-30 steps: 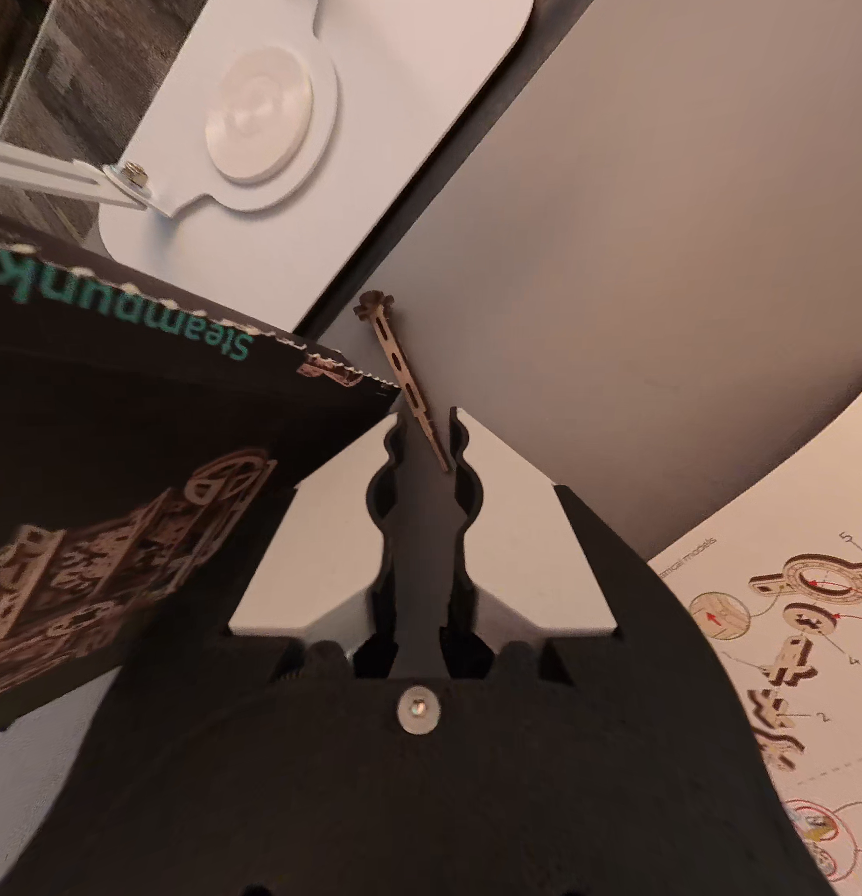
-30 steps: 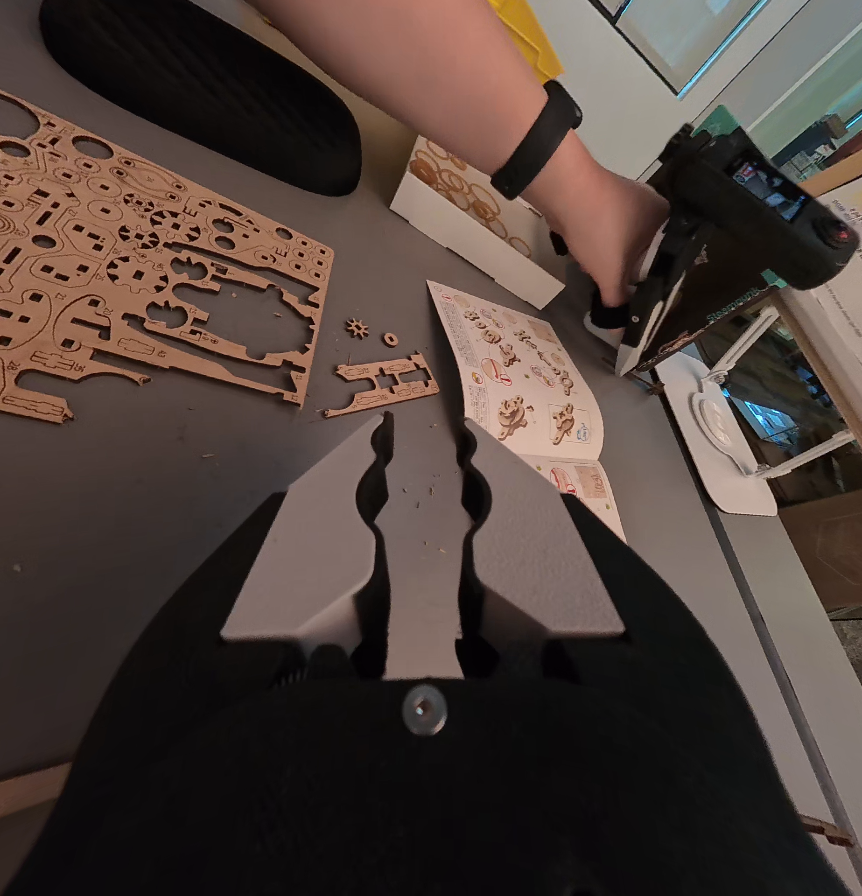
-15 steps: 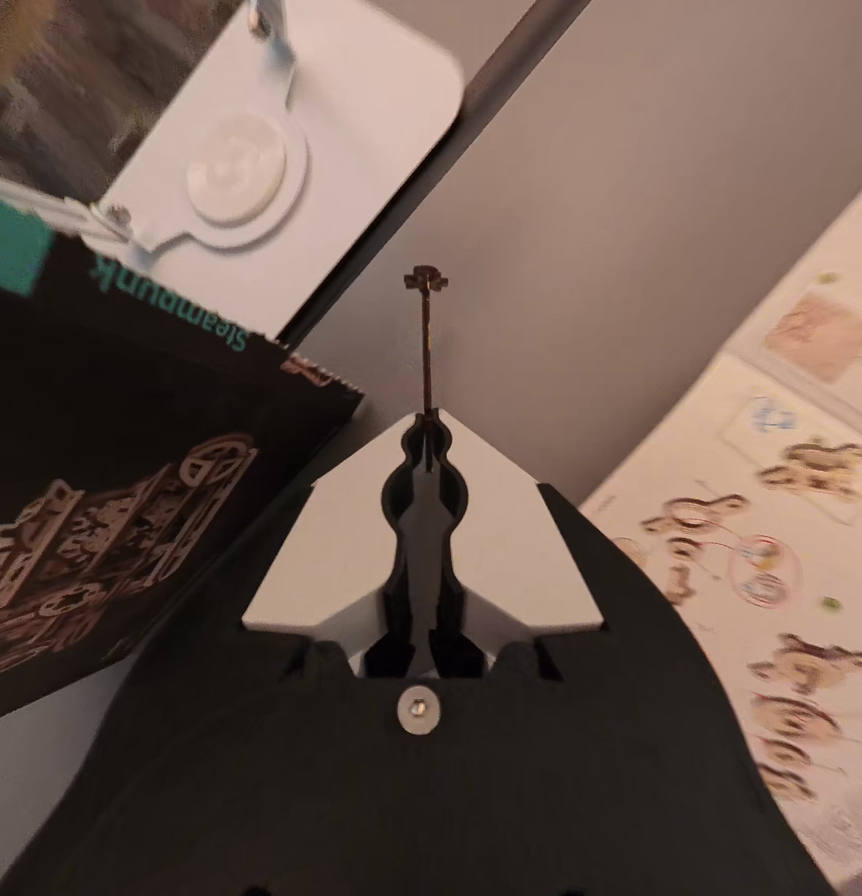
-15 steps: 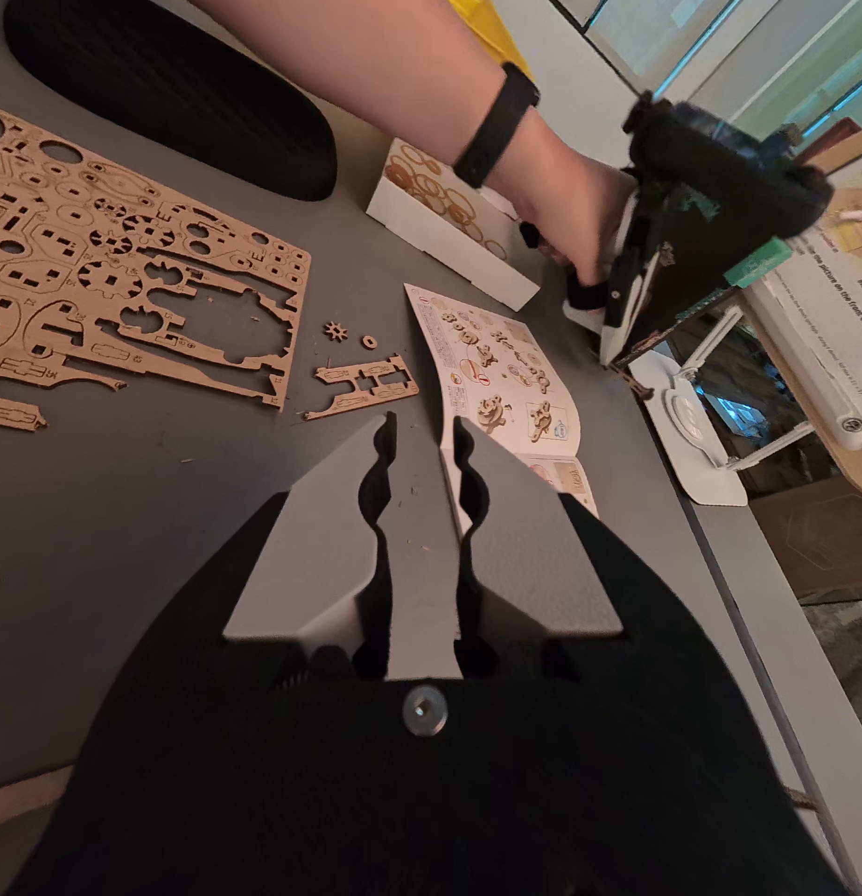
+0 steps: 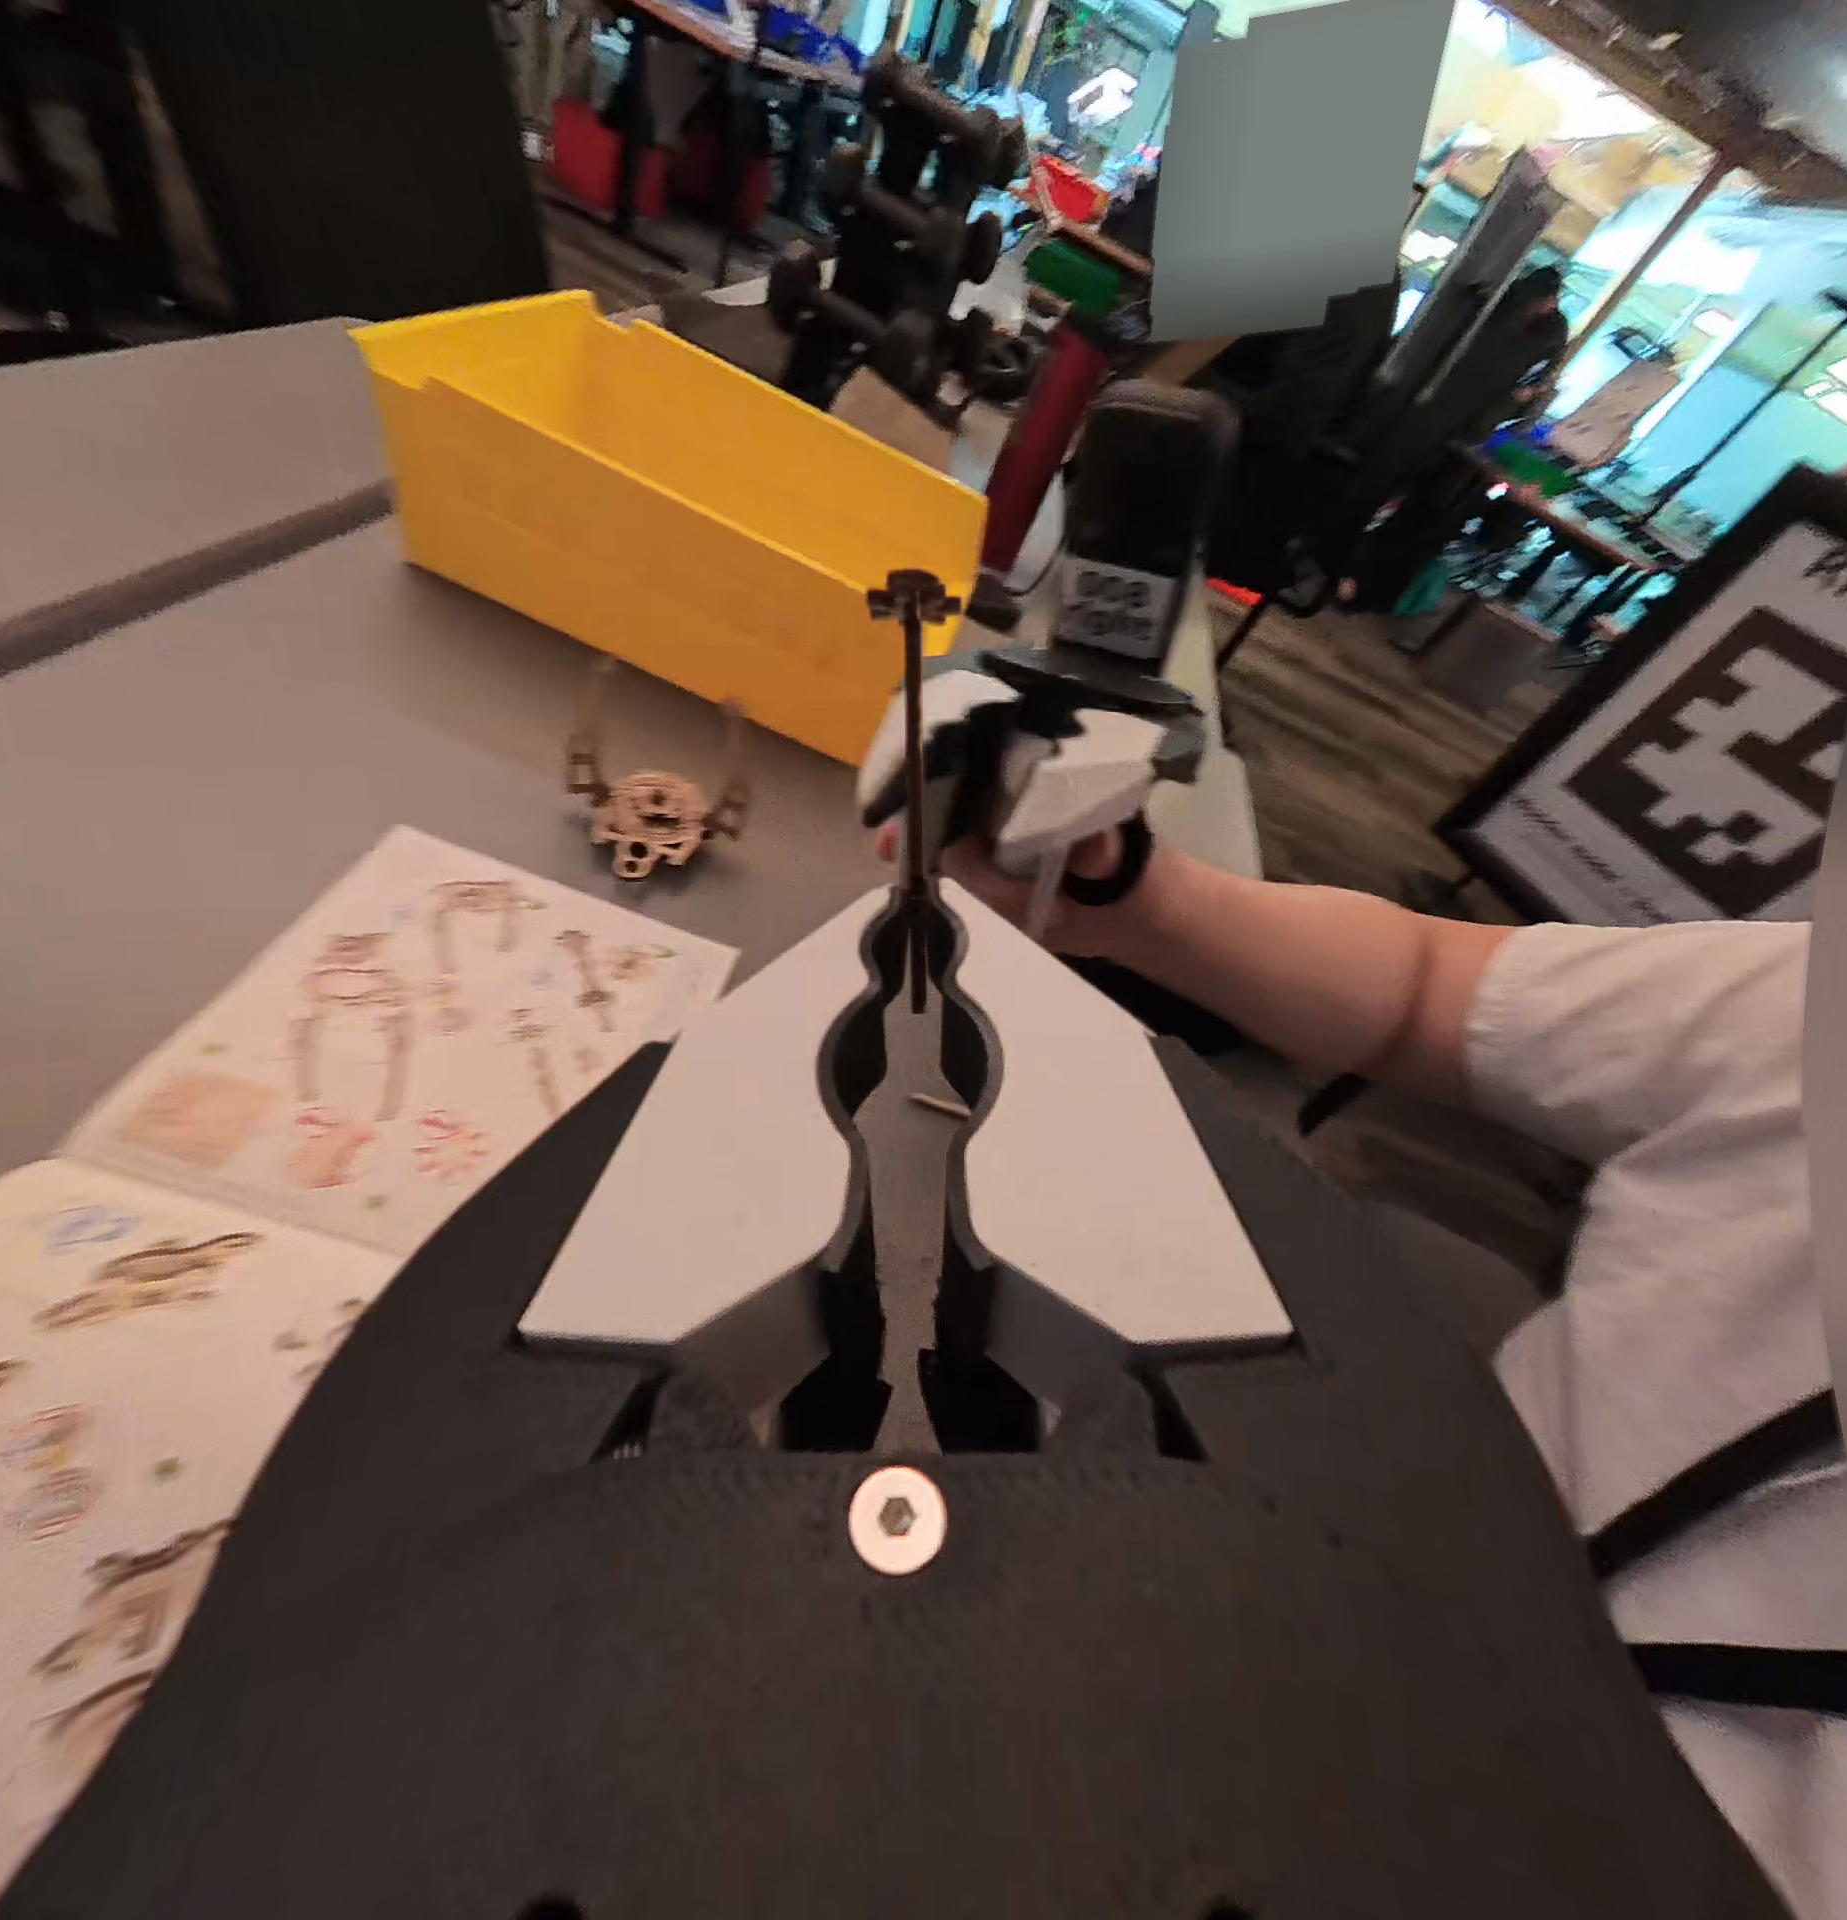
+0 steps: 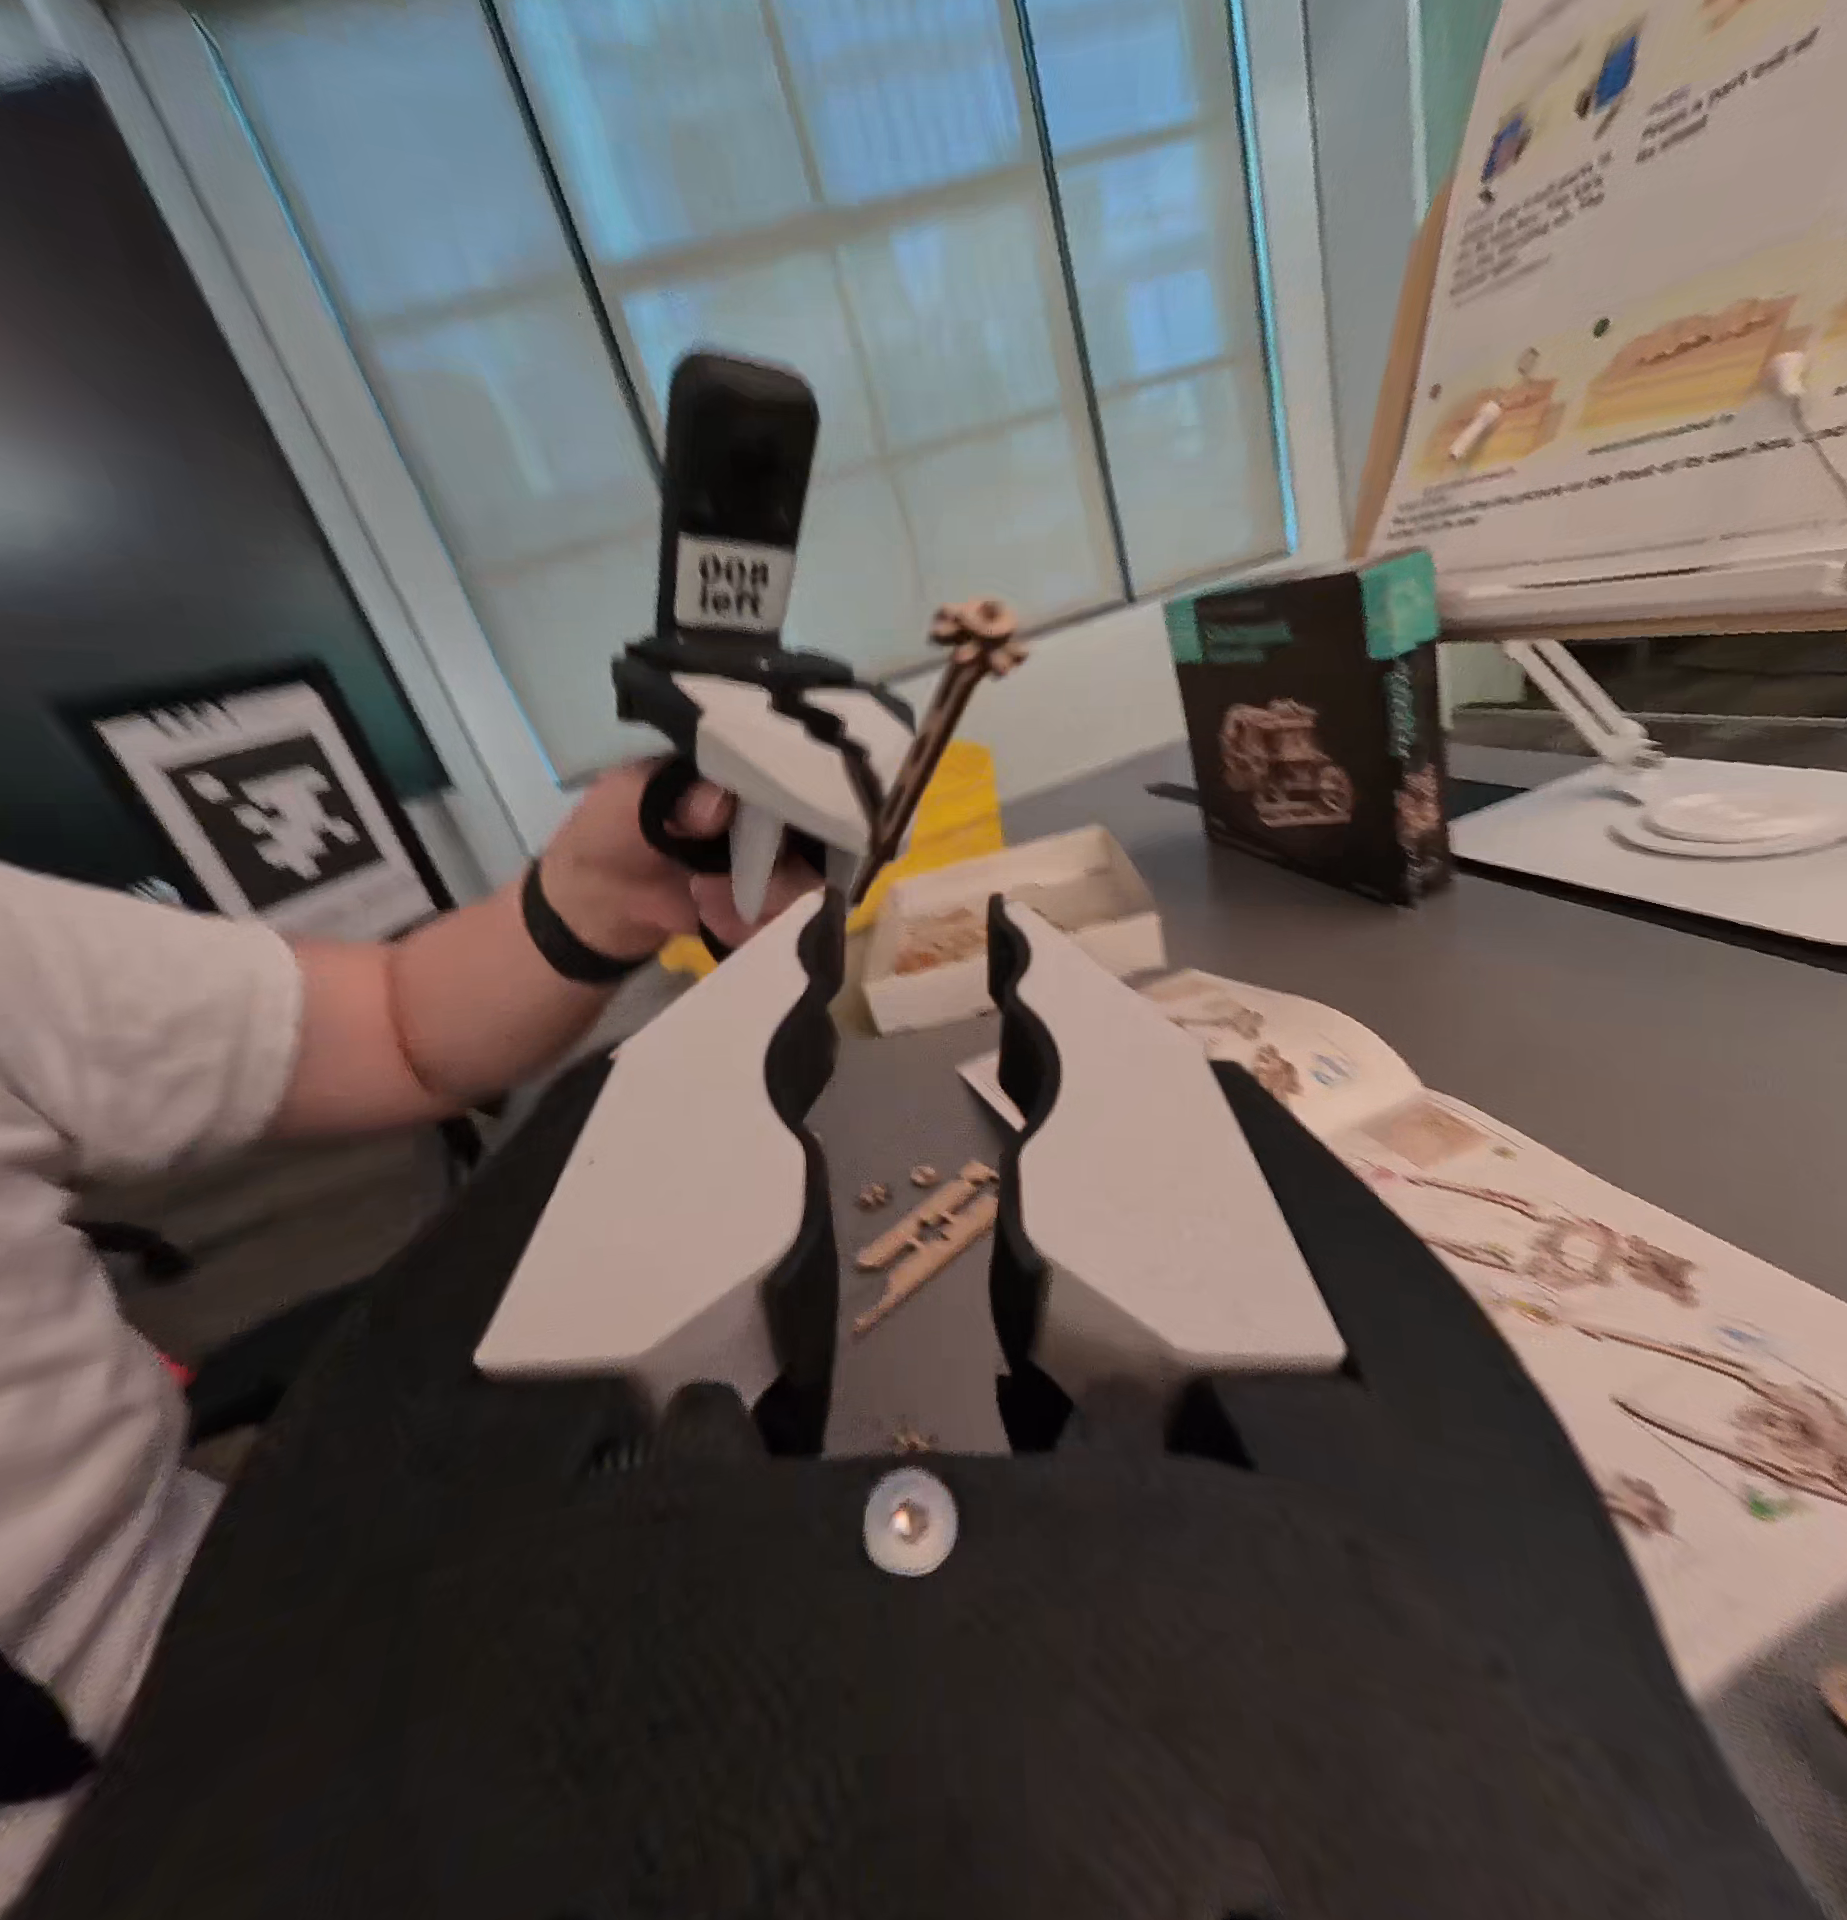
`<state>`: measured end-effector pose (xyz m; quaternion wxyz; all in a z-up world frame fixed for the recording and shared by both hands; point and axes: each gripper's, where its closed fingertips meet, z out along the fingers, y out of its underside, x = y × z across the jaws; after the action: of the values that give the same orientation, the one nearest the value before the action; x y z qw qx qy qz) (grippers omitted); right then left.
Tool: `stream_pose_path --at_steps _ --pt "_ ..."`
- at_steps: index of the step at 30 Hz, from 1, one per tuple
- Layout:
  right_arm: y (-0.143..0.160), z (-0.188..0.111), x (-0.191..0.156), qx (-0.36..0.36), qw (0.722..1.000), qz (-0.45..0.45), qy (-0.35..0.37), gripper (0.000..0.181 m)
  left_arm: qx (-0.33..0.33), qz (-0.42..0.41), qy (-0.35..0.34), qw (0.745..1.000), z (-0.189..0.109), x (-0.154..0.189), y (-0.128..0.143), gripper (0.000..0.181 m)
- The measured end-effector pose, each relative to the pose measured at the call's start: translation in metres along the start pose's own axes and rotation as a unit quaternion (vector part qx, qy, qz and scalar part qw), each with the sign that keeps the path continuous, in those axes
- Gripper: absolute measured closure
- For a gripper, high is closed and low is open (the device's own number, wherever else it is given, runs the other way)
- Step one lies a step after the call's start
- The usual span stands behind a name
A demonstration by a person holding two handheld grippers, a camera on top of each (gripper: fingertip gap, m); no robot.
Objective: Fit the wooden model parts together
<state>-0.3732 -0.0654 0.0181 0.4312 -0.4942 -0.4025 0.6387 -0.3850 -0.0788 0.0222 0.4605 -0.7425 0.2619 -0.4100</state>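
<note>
My left gripper (image 5: 914, 920) is shut on a thin slotted wooden strip (image 5: 913, 748) that stands upright with a small gear (image 5: 911, 601) on its top end. In the right wrist view the left gripper (image 6: 869, 847) holds the strip (image 6: 924, 743) tilted in the air, gear (image 6: 978, 636) uppermost. My right gripper (image 6: 914, 914) is open and empty, raised and facing the left one; it shows in the left wrist view (image 5: 976, 774) just behind the strip. A flat wooden part (image 6: 929, 1226) and tiny gears (image 6: 873, 1195) lie on the grey table below.
A yellow bin (image 5: 638, 499) and a small wooden assembly (image 5: 649, 816) sit on the table (image 5: 171, 727). An open instruction booklet (image 5: 379, 1039) lies at the left. A dark kit box (image 6: 1314, 748), a white box tray (image 6: 1012, 914) and a white lamp base (image 6: 1677, 831) stand beyond. Less than 4 cm separates the two grippers' tips. Between my right fingertips and the small wooden assembly (image 5: 649, 816) there is roughly 20 cm.
My left gripper closed on the strip near the dark box, then lifted it and swung round. The right gripper rose from the table and turned towards the left one.
</note>
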Motion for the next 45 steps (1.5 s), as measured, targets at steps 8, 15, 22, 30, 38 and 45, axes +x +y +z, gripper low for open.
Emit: stream_pose_path --at_steps 8,15,22,30,38,45 --pt "-0.009 0.001 -0.032 0.029 0.993 0.05 -0.105 0.163 -0.016 -0.029 0.038 0.999 0.001 0.033 0.02 0.181" --pt "0.0 0.003 -0.035 0.005 0.979 0.138 -0.152 0.181 -0.03 -0.042 0.053 0.997 0.005 0.033 0.031 0.181" --pt "0.002 0.0 -0.017 0.013 0.961 0.232 -0.147 0.181 -0.012 -0.032 0.06 0.998 0.011 0.017 0.03 0.17" --pt "0.007 0.003 -0.023 -0.007 0.981 0.145 -0.132 0.181 -0.025 -0.056 0.125 0.99 0.014 0.018 0.044 0.172" --pt "0.015 0.008 -0.04 -0.046 0.991 -0.094 -0.085 0.181 -0.006 0.092 0.113 0.989 0.015 0.029 0.045 0.162" --pt "0.017 0.009 -0.054 -0.043 0.979 -0.179 -0.087 0.178 0.01 0.213 0.076 0.974 0.017 0.032 0.048 0.181"
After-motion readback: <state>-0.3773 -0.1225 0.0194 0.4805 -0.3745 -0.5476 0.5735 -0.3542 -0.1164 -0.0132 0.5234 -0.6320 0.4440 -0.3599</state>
